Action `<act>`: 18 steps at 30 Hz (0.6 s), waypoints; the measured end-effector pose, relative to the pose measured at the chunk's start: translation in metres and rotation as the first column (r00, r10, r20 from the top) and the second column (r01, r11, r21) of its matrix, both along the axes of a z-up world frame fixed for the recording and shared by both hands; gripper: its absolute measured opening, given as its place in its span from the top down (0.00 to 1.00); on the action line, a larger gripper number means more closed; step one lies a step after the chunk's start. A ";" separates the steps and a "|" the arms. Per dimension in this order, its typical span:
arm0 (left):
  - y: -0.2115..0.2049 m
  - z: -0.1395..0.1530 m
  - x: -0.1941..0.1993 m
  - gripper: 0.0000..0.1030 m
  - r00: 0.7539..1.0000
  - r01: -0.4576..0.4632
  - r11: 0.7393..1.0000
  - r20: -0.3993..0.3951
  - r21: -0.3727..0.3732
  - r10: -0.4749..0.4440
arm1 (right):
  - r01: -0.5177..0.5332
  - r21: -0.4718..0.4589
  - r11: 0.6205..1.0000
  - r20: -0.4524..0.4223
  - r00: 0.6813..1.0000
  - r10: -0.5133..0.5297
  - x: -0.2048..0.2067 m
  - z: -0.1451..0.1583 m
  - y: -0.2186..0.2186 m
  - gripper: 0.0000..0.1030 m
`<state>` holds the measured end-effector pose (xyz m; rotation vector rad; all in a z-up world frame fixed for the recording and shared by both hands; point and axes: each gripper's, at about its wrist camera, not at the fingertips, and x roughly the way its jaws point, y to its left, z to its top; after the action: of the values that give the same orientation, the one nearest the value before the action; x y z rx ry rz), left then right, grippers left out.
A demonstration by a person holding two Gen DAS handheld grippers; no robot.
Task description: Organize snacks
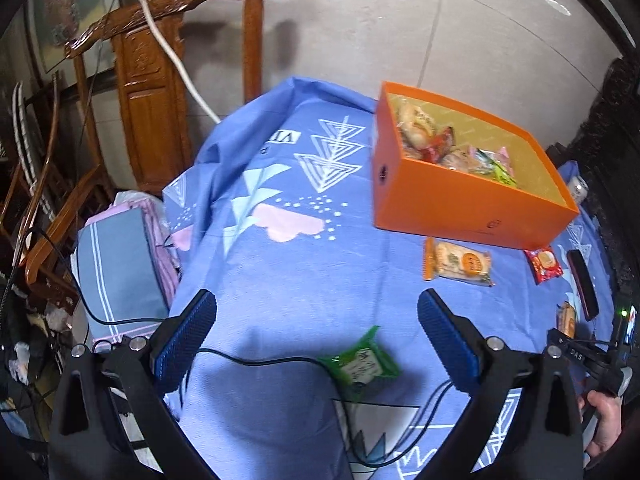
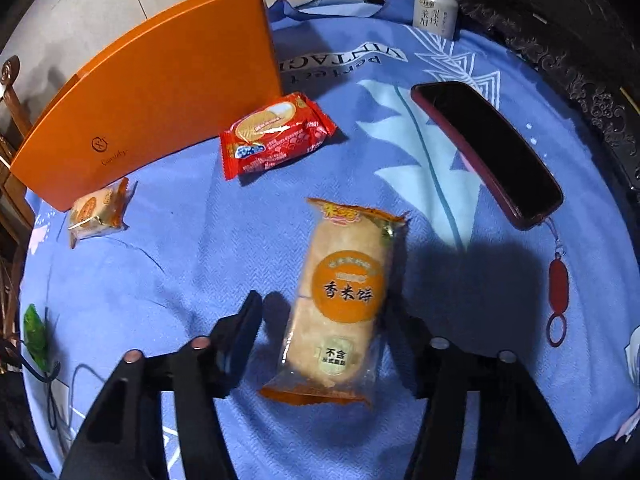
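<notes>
An orange box (image 1: 460,204) holding several wrapped snacks stands on the blue cloth; its side also shows in the right wrist view (image 2: 160,92). My left gripper (image 1: 316,320) is open above a green snack packet (image 1: 360,364). An orange rice cracker packet (image 1: 458,266) and a red packet (image 1: 543,264) lie in front of the box. My right gripper (image 2: 328,320) is open, its jaws on either side of a large rice cracker packet (image 2: 340,300); the right finger is hidden behind it. The red packet (image 2: 276,136) and a small orange packet (image 2: 98,212) lie near the box.
A dark phone (image 2: 488,152) with a red strap lies right of the snacks, and a white can (image 2: 435,12) stands at the far edge. A carved wooden chair (image 1: 160,80) and folded cloths (image 1: 124,264) are left of the table. A black cable (image 1: 260,360) crosses the cloth.
</notes>
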<state>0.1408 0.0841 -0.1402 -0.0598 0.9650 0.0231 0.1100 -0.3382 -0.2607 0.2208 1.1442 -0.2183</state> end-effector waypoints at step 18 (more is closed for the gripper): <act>-0.058 -0.096 -0.011 0.04 0.890 0.456 0.865 -0.125 0.211 -0.438 | -0.176 0.077 0.981 0.142 0.976 0.164 -0.032 0.068 0.044 0.66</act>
<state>0.1298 0.0261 -0.2357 0.3900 1.0248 -0.2924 0.0785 -0.2943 -0.1929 0.2120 1.0325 0.0002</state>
